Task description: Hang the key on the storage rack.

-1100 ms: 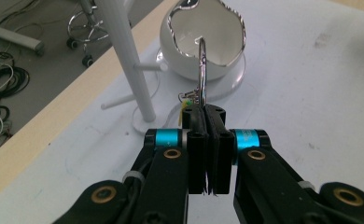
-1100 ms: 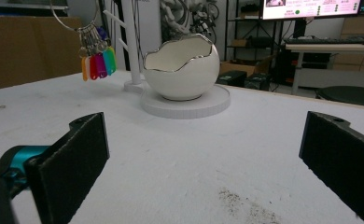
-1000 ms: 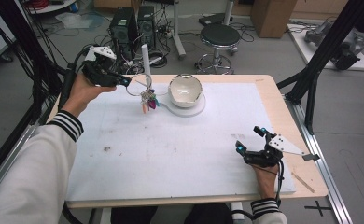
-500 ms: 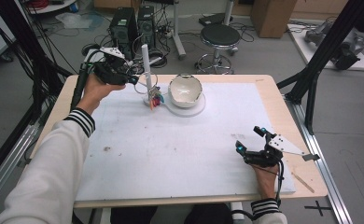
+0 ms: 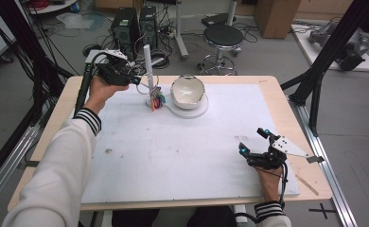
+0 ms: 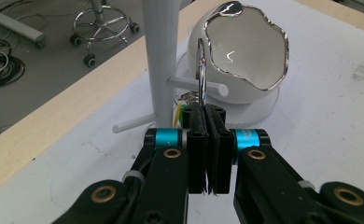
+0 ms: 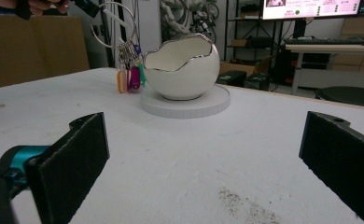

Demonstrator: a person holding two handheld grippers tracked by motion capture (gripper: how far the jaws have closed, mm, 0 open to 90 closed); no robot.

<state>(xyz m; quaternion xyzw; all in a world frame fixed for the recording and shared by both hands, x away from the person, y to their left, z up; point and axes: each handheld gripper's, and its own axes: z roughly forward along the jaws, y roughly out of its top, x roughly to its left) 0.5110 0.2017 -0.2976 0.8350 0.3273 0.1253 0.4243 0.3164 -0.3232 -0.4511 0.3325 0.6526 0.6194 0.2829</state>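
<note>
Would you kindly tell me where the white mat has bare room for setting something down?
The mat's middle, between the left sleeve and right tongs, is bare. The far edge is crowded: white egg-shaped bowl, white peg stand, metal key ring.

Inside a robotics or recording lab. Pale wooden table [image 5: 272, 101] topped with a white foam sheet [image 5: 173, 151], framed by black metal rig struts [image 5: 331, 52]. On the grey concrete floor beyond: black desktop computer towers [image 5: 133, 28], tangled black cables [image 5: 36, 56], a round black stool on a chrome wheeled base [image 5: 224, 40], brown cardboard boxes [image 5: 273, 14]. Behind, a lit wall screen [image 7: 311, 7] above desks and shelving.
</note>
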